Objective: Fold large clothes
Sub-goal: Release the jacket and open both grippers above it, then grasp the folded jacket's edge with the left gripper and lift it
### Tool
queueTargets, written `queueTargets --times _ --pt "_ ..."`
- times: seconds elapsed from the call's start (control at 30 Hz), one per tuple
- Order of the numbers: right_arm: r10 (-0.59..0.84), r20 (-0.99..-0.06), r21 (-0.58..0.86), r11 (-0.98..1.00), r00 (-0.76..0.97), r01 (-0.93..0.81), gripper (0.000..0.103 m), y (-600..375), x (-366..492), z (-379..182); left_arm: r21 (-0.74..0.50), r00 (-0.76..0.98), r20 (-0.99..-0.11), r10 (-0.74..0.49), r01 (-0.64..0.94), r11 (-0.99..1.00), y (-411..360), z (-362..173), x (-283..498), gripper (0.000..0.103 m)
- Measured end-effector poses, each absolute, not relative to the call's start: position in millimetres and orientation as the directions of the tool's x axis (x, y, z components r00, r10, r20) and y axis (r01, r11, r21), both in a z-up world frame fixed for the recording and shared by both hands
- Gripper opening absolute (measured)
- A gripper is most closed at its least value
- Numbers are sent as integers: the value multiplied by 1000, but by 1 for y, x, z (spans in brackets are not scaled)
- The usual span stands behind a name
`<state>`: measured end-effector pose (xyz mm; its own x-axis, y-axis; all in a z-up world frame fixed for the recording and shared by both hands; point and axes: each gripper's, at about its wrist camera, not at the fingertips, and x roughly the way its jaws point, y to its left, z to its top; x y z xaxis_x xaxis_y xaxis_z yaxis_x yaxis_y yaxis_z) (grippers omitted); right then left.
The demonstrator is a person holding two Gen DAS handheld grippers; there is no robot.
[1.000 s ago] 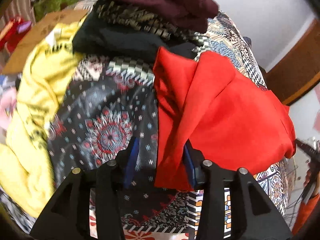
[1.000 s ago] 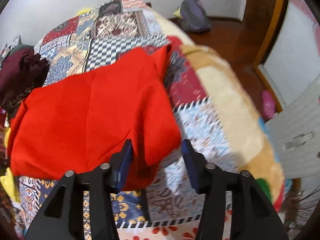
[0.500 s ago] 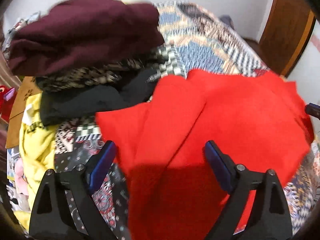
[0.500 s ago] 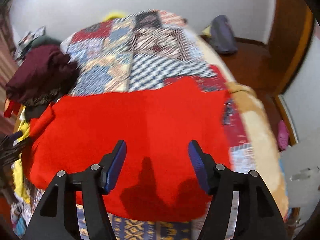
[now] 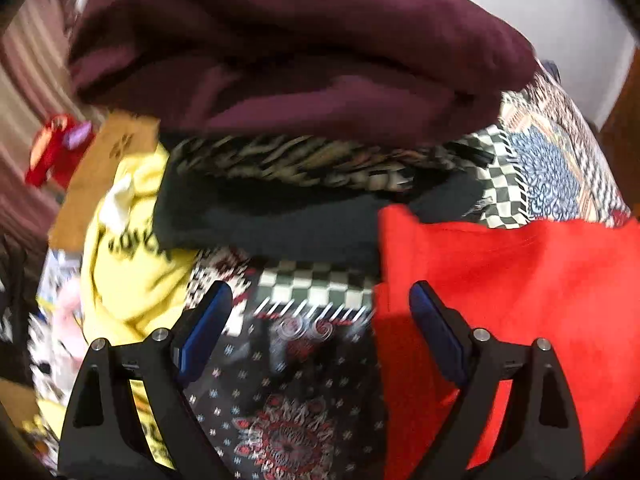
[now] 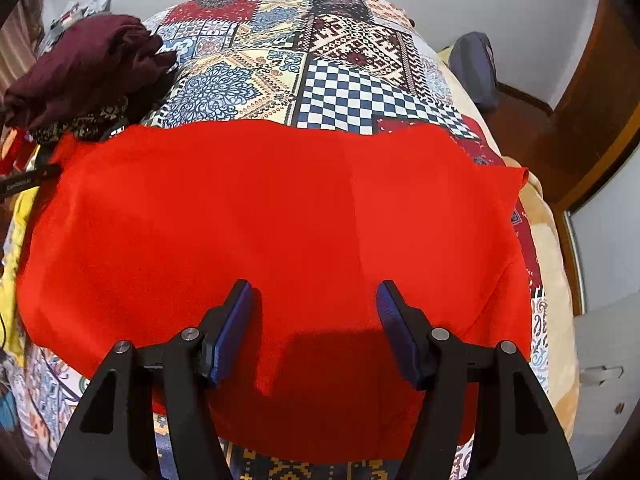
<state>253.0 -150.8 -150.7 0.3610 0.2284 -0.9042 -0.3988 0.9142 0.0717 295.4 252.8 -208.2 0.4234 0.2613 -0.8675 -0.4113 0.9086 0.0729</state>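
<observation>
Released red cloth beneath right tool

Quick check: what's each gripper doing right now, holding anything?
Left gripper: open, holding nothing, beside the red cloth.
Right gripper: open, holding nothing, above the red cloth.

No legible text — only blur

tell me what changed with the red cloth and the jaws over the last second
Both grippers let go: a second ago the left gripper and right gripper each had an edge of the red fabric garment between their jaws; now both stand open above it. The garment went from bunched to spread flat on the patchwork bedspread. The maroon clothes pile stayed put.
</observation>
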Motion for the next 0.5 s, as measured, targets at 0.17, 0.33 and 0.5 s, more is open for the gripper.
queueTargets --times 0.17,0.33,0.5 --pt "228 -900 72 919 372 -388 60 -152 255 -144 8 462 -858 223 -422 906 258 -188 256 90" --pt "248 -880 80 917 404 -390 60 -151 248 -125 -108 521 -847 108 -368 923 238 -167 221 90" --pt "277 -866 91 907 418 -412 61 -142 239 -115 -278 526 -848 -70 -328 903 208 -172 196 90"
